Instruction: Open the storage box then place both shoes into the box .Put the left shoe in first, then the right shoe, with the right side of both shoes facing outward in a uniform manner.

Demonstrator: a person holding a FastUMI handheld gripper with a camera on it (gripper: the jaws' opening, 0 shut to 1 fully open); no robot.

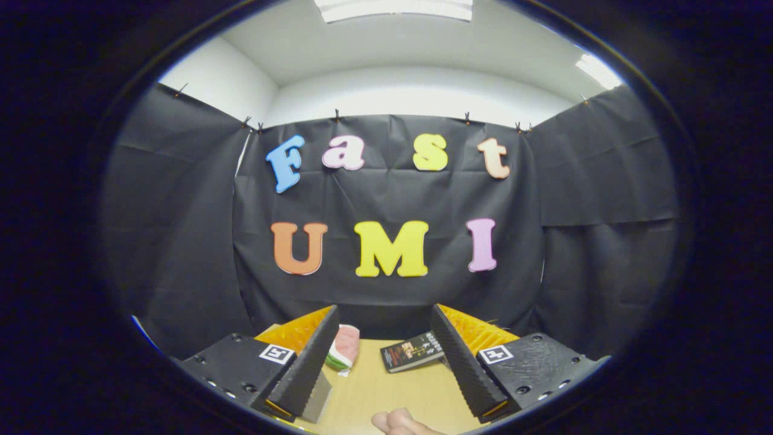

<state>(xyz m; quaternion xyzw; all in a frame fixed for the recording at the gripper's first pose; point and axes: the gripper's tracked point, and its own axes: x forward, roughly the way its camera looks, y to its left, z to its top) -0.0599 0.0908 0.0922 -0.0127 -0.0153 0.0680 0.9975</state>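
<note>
My gripper [384, 326] is held high above the wooden table [398, 386], open, with a wide gap and nothing between its fingers. Just beyond the left finger lies a small soft pink, white and green thing [343, 349], partly hidden by that finger; I cannot tell whether it is a shoe. No storage box can be made out from this angle.
A dark book [413, 352] lies flat on the table beside the right finger. Part of a person's hand [400, 423] shows at the near table edge between the fingers. Black cloth walls close the booth on three sides.
</note>
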